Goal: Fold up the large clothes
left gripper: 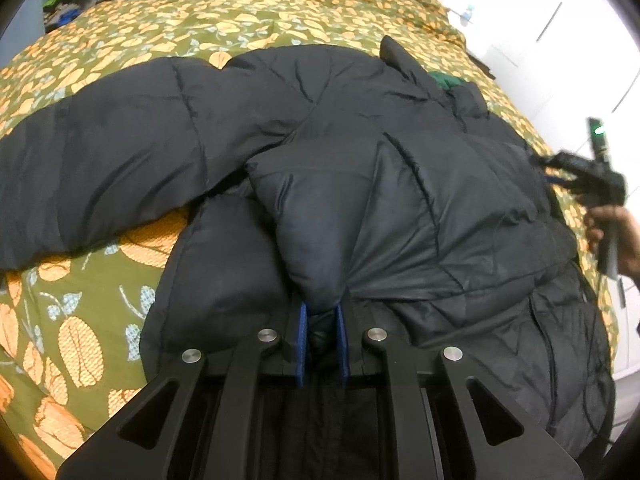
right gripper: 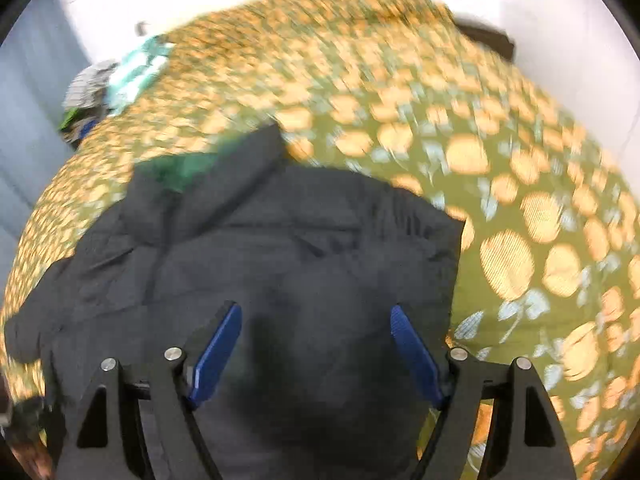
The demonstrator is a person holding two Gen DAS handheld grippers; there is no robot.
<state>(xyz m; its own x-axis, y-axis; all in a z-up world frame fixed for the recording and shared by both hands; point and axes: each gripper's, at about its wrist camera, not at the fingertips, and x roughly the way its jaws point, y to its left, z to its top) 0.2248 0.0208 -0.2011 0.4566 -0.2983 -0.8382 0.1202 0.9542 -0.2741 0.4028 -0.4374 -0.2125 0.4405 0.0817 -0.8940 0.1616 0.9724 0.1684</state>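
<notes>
Black puffer jacket (left gripper: 400,184) on bed (left gripper: 80,320); fold in progress.
L tool (left gripper: 322,320) clamped on jacket fabric; R tool (right gripper: 316,312) wide open above jacket, holding nothing.

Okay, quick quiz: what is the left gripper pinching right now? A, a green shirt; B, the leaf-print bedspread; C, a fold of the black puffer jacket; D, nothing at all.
C: in the left wrist view the left gripper has its blue fingers shut on a fold of the black puffer jacket.
</notes>
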